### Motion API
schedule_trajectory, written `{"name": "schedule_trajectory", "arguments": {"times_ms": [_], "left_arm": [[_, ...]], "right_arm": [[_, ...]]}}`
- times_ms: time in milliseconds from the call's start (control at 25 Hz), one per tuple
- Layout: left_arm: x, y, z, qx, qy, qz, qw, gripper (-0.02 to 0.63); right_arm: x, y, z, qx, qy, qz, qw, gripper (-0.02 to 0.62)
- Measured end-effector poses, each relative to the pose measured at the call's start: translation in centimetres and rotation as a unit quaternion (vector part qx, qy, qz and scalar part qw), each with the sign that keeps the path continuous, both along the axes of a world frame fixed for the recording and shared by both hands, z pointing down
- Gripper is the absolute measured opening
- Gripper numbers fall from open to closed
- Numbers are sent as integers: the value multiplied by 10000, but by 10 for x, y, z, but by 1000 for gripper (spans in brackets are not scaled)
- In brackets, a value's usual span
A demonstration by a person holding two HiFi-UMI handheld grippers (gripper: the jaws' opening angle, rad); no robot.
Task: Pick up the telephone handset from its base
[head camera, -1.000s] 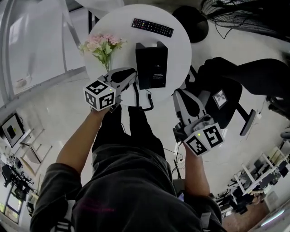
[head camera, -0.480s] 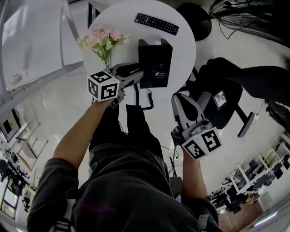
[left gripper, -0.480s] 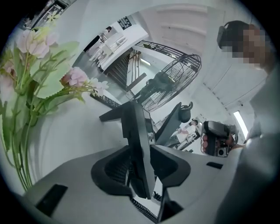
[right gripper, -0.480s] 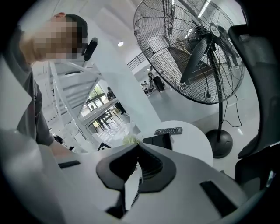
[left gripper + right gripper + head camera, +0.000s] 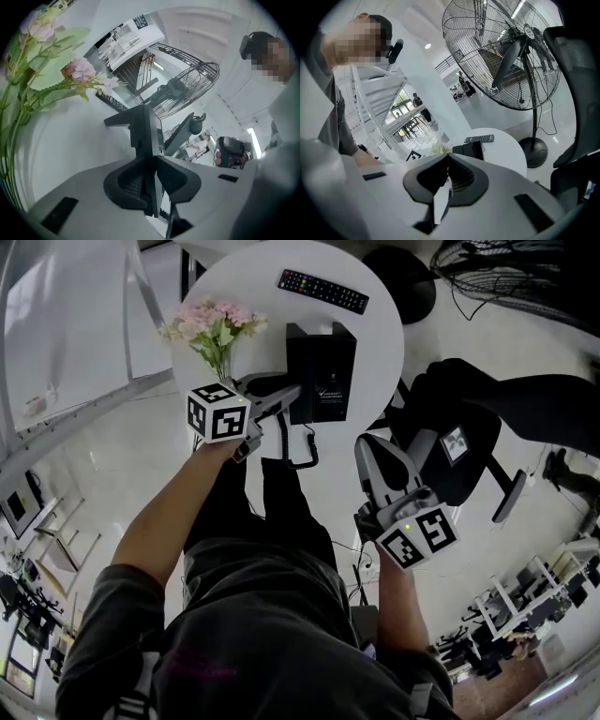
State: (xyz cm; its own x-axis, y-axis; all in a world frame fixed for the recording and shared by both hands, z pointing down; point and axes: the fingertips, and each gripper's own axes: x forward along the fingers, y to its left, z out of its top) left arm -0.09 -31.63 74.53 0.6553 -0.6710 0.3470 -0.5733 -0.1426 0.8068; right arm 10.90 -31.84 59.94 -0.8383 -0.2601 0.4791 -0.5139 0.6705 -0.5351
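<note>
A black telephone base (image 5: 328, 362) stands on the round white table (image 5: 380, 334), and its coiled cord (image 5: 284, 439) hangs over the near edge. My left gripper (image 5: 289, 397) reaches the phone's left side. In the left gripper view the black handset (image 5: 143, 131) stands as a thin upright slab between the jaws of the left gripper (image 5: 154, 160), which are closing with both pads against it. My right gripper (image 5: 367, 441) hangs off the table's near right side, away from the phone. In the right gripper view the right gripper (image 5: 448, 157) is shut with nothing in it.
A black remote (image 5: 322, 291) lies at the table's far side. A vase of pink flowers (image 5: 214, 326) stands just left of my left gripper. A black office chair (image 5: 469, 418) sits to the right and a standing fan (image 5: 501, 51) behind the table.
My left gripper moved forward from short of the phone until its jaws sit against the phone's left side. The right gripper stayed where it was.
</note>
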Motion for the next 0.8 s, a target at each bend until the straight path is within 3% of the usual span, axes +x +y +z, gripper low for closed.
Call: {"name": "schedule_trajectory", "arguments": {"times_ms": [440, 800], "left_arm": [[0, 4, -20, 264, 189, 62, 9995, 78], [-24, 10, -87, 795, 233, 55, 9965, 77]], "right_arm": [[-7, -2, -9, 38, -134, 182, 9997, 18], [-20, -1, -37, 255, -318, 310, 9987, 18]]}}
